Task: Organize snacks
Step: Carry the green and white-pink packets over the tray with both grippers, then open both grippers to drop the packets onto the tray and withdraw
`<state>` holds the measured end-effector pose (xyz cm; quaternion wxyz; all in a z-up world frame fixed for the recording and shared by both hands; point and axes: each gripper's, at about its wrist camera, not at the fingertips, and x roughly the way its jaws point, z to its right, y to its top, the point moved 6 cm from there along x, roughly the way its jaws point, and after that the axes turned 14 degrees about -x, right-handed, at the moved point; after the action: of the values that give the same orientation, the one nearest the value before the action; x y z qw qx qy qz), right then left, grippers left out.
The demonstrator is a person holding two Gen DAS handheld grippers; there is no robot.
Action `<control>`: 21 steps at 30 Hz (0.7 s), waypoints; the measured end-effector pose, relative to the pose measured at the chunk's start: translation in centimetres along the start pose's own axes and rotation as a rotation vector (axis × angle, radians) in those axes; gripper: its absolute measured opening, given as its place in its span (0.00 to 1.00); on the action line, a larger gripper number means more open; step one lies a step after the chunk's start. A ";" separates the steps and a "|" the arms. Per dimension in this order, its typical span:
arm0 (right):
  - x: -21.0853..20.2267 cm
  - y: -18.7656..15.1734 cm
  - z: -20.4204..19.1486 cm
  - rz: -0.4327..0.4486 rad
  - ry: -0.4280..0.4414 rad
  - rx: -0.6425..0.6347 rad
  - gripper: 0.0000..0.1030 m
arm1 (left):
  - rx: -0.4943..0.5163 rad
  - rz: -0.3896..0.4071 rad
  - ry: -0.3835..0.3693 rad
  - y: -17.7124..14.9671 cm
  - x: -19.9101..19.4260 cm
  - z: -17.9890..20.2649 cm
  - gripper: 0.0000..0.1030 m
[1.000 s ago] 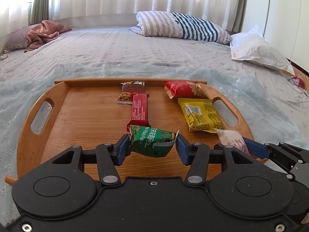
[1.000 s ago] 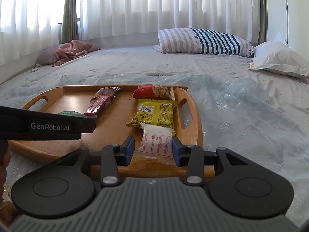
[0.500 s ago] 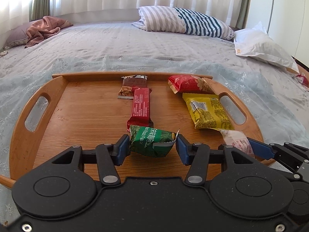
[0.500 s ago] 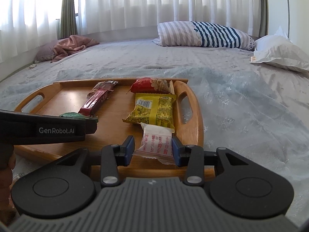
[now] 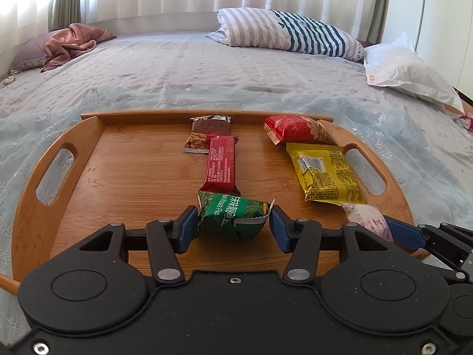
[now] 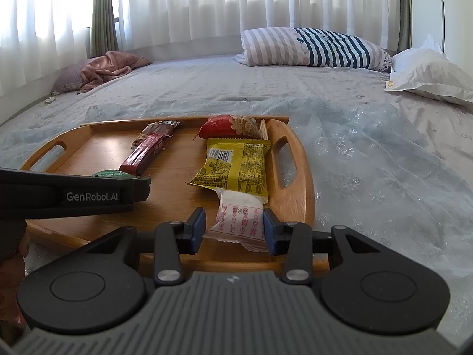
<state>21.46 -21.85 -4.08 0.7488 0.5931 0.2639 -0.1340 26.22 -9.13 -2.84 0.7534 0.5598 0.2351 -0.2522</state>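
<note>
We saw left gripper (image 5: 233,222) clamped on green packet (image 5: 232,216), lower centre; right gripper (image 6: 233,226) pinched white packet (image 6: 241,216), both angled down over tray (image 5: 142,177).

In the left wrist view the tray (image 5: 29,207) and the striped pillow (image 5: 295,32) now sit a little higher in the picture than a second ago, and the pillow lies slightly further to the right. The right wrist view shows the same small upward slide of the bed scene. There the left gripper (image 6: 142,188) reaches a touch further in from the left edge, and a little more of the hand (image 6: 11,266) behind it shows
</note>
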 end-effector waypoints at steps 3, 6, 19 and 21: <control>0.1 0.1 0.0 -0.001 0.000 -0.001 0.46 | -0.002 0.001 0.004 0.1 0.2 -0.2 0.50; 0.2 0.1 0.0 -0.001 0.001 -0.003 0.46 | -0.001 0.003 0.007 0.2 0.4 -0.3 0.50; 0.8 0.4 0.1 -0.008 0.008 -0.010 0.46 | -0.005 0.000 0.005 0.6 0.7 -0.4 0.52; 0.9 0.5 0.1 -0.009 0.008 -0.013 0.46 | -0.004 -0.001 0.005 0.7 0.8 -0.5 0.52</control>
<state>22.49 -21.68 -4.16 0.7509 0.5876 0.2705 -0.1330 27.26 -8.60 -2.96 0.7537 0.5590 0.2380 -0.2508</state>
